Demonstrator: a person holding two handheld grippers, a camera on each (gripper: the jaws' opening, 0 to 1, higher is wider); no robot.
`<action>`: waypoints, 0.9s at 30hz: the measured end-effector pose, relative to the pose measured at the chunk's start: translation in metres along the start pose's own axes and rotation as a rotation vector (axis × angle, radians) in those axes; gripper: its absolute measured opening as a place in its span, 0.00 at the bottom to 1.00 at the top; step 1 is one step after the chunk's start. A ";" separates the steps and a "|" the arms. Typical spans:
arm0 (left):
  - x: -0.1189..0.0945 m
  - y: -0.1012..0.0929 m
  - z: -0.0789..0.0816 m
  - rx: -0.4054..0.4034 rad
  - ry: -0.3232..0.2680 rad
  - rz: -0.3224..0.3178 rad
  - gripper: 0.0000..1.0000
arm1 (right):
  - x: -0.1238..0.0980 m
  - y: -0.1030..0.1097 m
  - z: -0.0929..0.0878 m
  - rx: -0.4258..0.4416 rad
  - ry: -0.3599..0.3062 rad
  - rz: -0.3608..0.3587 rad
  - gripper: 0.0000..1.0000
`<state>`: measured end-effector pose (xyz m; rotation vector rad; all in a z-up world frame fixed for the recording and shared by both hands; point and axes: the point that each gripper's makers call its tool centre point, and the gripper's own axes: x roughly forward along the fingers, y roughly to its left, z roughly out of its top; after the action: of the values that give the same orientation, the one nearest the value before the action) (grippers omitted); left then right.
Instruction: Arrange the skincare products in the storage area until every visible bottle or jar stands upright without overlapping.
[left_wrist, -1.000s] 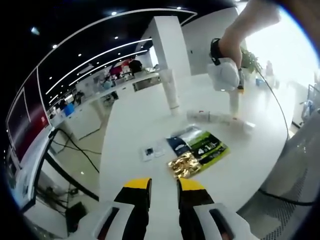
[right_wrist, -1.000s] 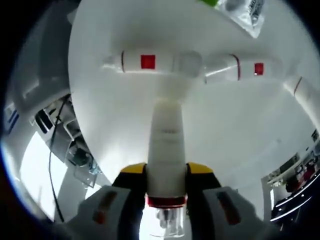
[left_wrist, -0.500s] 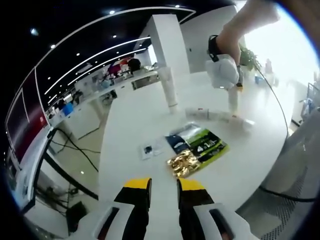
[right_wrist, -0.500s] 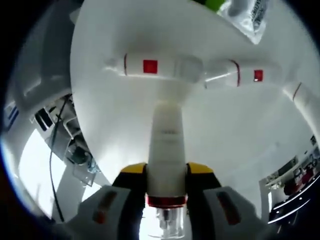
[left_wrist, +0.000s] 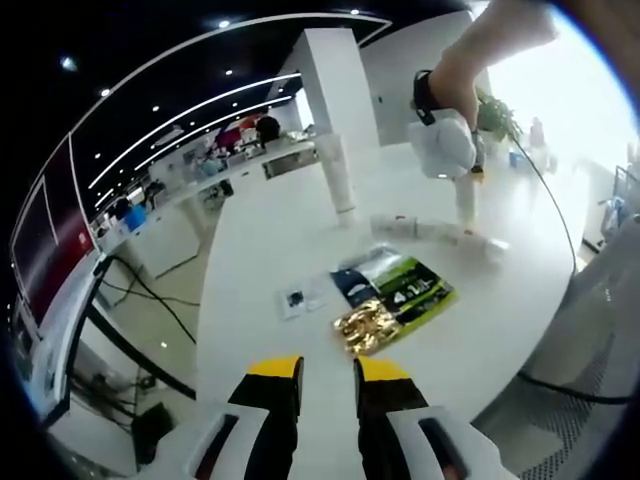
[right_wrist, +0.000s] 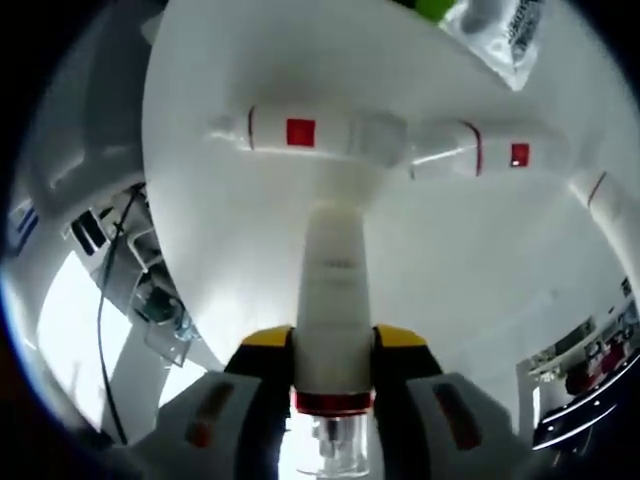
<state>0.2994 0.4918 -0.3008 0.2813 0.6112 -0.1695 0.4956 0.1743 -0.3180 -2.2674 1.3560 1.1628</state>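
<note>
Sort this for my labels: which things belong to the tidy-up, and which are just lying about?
Job: held bottle in right hand-held gripper; two lying bottles; standing tube.
Lying about: snack packets, small card, left hand-held gripper, idle.

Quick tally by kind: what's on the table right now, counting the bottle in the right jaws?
White skincare bottles: 4, one held, two lying, one at the edge.
Snack packets: 2, green, gold.
Small card: 1.
Total: 7.
</note>
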 end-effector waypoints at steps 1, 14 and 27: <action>0.000 0.000 0.000 0.000 0.001 -0.001 0.21 | 0.000 0.000 0.000 0.000 0.000 0.001 0.30; 0.001 -0.003 0.000 0.006 0.004 -0.012 0.21 | 0.000 0.000 0.000 -0.007 -0.002 0.003 0.31; 0.001 -0.004 -0.001 0.008 0.005 -0.015 0.21 | 0.000 0.000 0.000 -0.016 -0.001 0.006 0.31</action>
<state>0.2988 0.4883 -0.3028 0.2852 0.6182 -0.1862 0.4956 0.1749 -0.3178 -2.2752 1.3590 1.1801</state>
